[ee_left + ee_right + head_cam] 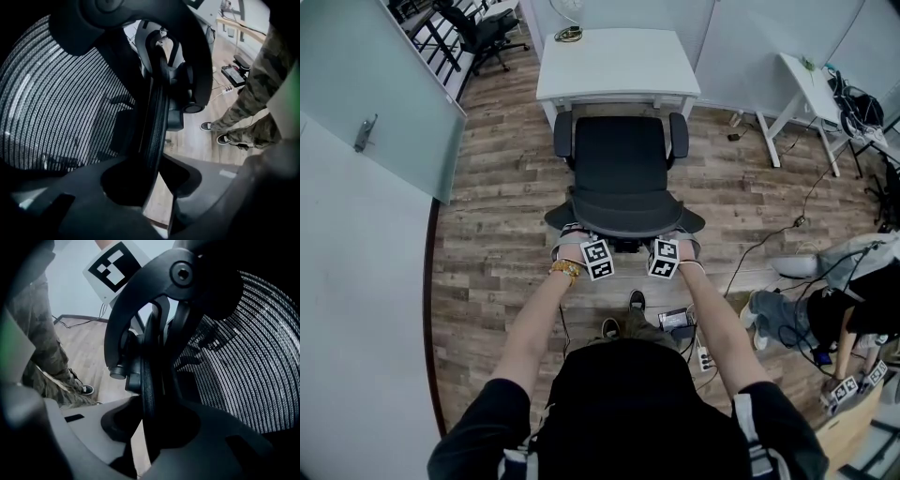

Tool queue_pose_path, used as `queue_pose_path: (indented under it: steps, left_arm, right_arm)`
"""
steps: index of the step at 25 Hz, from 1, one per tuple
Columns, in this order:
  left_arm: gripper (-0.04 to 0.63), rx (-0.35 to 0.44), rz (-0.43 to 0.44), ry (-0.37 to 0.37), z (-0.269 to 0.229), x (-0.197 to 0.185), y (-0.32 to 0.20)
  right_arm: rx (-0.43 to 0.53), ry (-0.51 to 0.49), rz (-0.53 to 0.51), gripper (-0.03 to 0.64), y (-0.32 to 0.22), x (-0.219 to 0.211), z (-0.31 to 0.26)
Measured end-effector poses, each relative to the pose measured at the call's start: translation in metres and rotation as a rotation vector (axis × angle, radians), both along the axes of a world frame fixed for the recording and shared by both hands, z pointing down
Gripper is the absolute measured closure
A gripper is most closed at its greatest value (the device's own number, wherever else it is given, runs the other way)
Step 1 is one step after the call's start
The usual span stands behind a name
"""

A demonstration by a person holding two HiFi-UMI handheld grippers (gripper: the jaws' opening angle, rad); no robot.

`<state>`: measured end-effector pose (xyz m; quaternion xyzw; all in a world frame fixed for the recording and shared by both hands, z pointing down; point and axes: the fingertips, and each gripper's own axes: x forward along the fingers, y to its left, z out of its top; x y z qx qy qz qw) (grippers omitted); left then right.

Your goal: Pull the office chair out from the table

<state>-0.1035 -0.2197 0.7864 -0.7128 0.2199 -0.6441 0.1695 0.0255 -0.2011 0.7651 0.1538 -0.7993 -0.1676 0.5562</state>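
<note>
Open wood floor [497, 197] beside office chair [622, 169]

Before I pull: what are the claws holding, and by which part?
The office chair: both the left claw and right claw clamp the top rim of its mesh backrest.

**Left and right gripper views.** The near faces of the left claw [157, 187] and the right claw [150, 437] are out of focus. The office chair [61, 103] overruns every picture edge, so I see only part of its mesh back.

**Head view.** The marker cubes [597, 260] cover both claws' jaws, and the seat [622, 159] hides the chair's base and wheels. A round object [569, 21] on the desk [619, 66] is cut by the top edge. A person [853, 300] at right is cut off.
</note>
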Motion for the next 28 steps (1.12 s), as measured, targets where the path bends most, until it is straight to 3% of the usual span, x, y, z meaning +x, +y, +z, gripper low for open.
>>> queue_pose_path:
  steps: [9,28]
  left_arm:
    - [0.472,-0.001,0.028,-0.004,-0.003,0.005,0.014]
    - [0.469,-0.006,-0.028,0.000,-0.004,0.032,0.055]
  right_arm:
    - [-0.014,0.001,0.000,0.534,0.014,0.005,0.000]
    - [0.014,-0.005,-0.039,0.534,0.051,0.033,-0.001]
